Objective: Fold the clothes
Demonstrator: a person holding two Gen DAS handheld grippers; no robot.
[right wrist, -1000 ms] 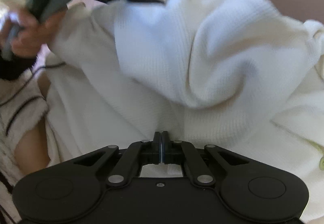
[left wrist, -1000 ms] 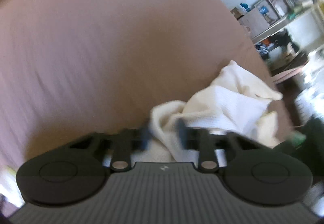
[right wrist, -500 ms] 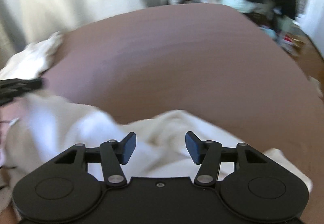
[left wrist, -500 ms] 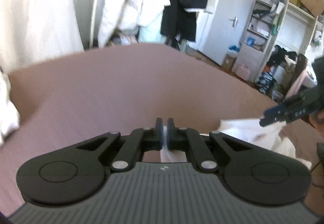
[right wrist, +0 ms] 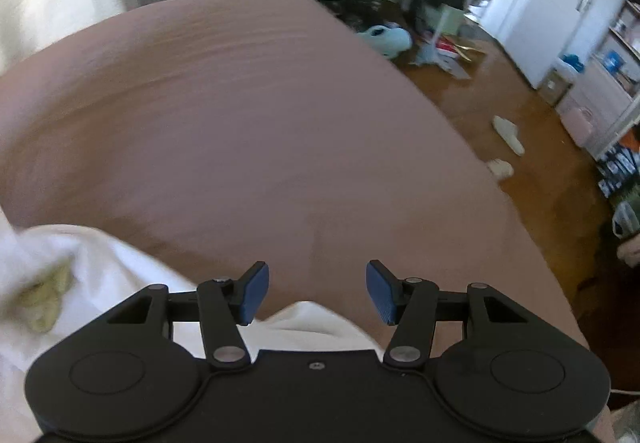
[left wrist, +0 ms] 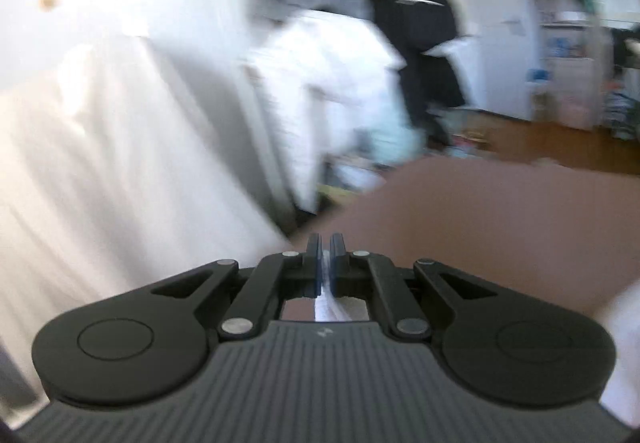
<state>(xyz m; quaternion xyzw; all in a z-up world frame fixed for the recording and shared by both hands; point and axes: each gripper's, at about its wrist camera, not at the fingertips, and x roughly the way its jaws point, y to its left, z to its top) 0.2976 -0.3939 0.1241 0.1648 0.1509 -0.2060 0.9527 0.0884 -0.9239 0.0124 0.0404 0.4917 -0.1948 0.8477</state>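
Left gripper [left wrist: 326, 255] — fingers drawn together on a thin white edge of cloth, visible as a pale strip pinched between the blue pads and running back under the gripper body. The left wrist view points up and away from the bed [left wrist: 500, 219], toward blurred hanging clothes [left wrist: 332, 83] and a curtain [left wrist: 100, 163]; this tilt suggests the pinched edge is raised above the bed so that the fabric hangs free of the mattress, though the cloth below the fingers is hidden by the gripper itself.

Right gripper [right wrist: 316, 293] — fingers spread wide, holding nothing. It hovers over the near edge of the bed, directly above the white garment [right wrist: 120, 271], which lies crumpled at that near edge: one lobe to the left of the gripper, with a yellowish patch on it, and a second lobe just beneath the gap between the fingers. The rest of the brown bed sheet beyond the garment lies bare and smooth — a flat surface fit for spreading cloth.

Judged from the poses: one hand holds a corner or hem while the other stands ready to take a second hold on the same garment. Whether this belongs to spreading the piece out or to bringing one edge over another cannot be settled; no fold line shows in the visible cloth.
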